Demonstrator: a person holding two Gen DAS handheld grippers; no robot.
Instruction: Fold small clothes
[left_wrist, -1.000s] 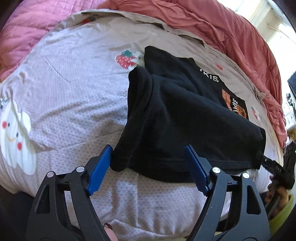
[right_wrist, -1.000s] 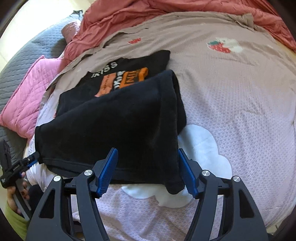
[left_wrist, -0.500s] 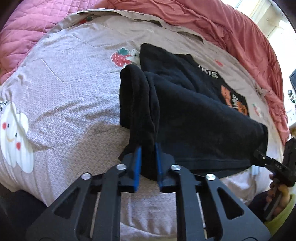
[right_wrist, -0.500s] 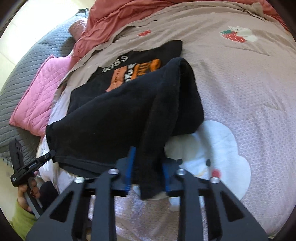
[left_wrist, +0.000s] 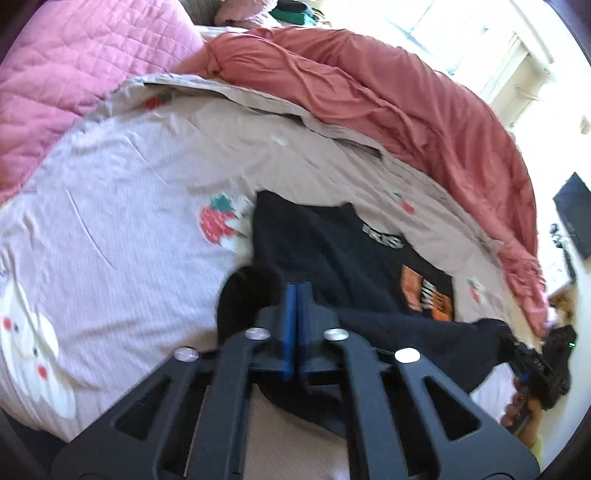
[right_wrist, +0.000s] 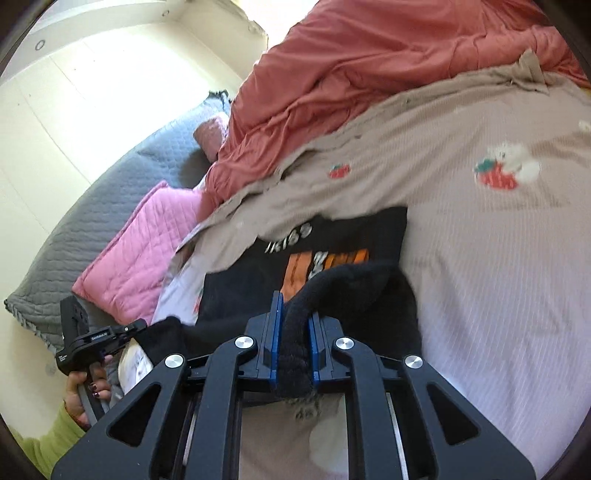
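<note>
While the black T-shirt (right_wrist: 332, 280) lies on the strawberry-print bedspread (right_wrist: 498, 258), its near hem is lifted, pinched by the left gripper (left_wrist: 295, 295) and right gripper (right_wrist: 293, 325). I judge the fold begun; carrying it over the orange print (right_wrist: 325, 262) remains.

Bare bedsheet (left_wrist: 122, 192) lies open beside the black shirt (left_wrist: 317, 251) — bunched red duvet (left_wrist: 388, 99) blocks beyond.

Black shirt (right_wrist: 332, 236): white lettering near collar, roughly "IKISS", blurred. Orange block print below, not legible.
</note>
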